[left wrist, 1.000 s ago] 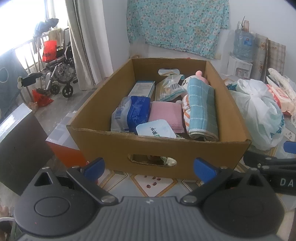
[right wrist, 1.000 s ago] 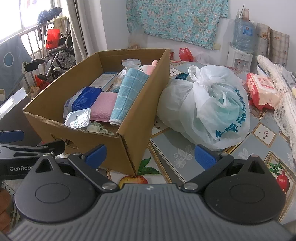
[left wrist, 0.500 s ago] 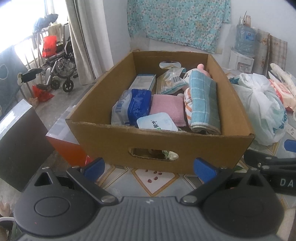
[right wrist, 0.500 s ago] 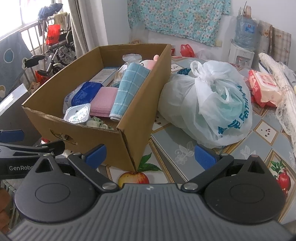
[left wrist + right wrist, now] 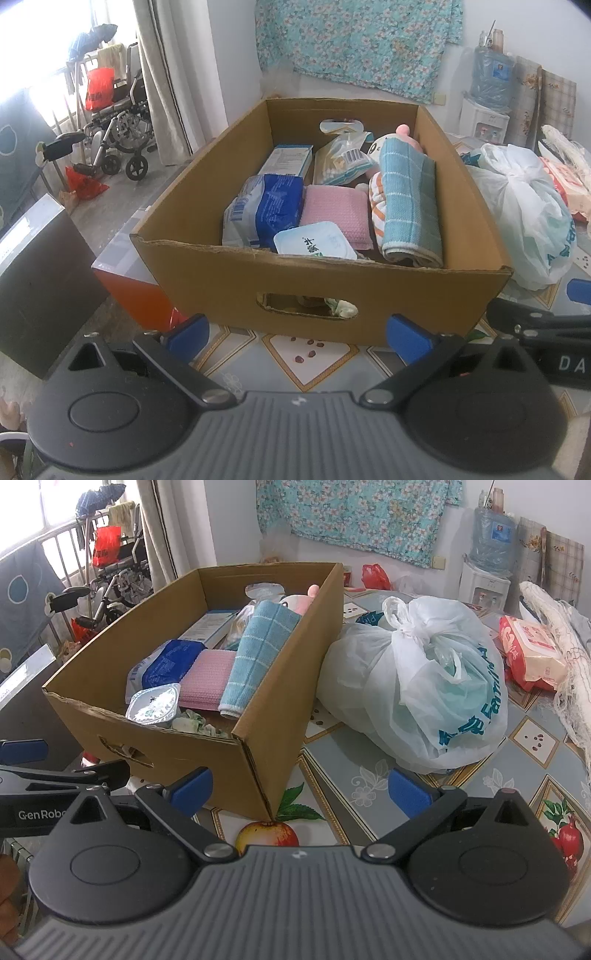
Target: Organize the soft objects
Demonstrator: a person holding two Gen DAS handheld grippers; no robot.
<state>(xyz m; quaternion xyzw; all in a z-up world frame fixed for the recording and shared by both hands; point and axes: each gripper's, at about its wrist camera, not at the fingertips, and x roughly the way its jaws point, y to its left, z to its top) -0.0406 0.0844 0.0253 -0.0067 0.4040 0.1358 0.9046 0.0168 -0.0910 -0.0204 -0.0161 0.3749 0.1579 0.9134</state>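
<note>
An open cardboard box (image 5: 207, 266) (image 5: 258, 760) stands on the patterned table. It holds a rolled blue checked towel (image 5: 408, 201) (image 5: 258, 657), a folded pink cloth (image 5: 334, 212) (image 5: 207, 679), a blue and white soft pack (image 5: 264, 208) (image 5: 166, 662), a white sealed tub (image 5: 314, 242) (image 5: 153, 703) and a plush toy (image 5: 400, 134) at the back. My left gripper (image 5: 297, 332) hovers open in front of the box's near wall, empty. My right gripper (image 5: 299, 788) is open and empty at the box's near right corner.
A tied white plastic bag (image 5: 424, 686) (image 5: 524, 210) lies right of the box. A red wipes pack (image 5: 532, 653) and a netted bundle (image 5: 569, 672) sit at the far right. A wheelchair (image 5: 118, 125) stands by the window; an orange box (image 5: 129, 284) sits below left.
Both grippers have risen a little, so the box's contents show more from above. Nothing in the box has moved, and both grippers stay open.
</note>
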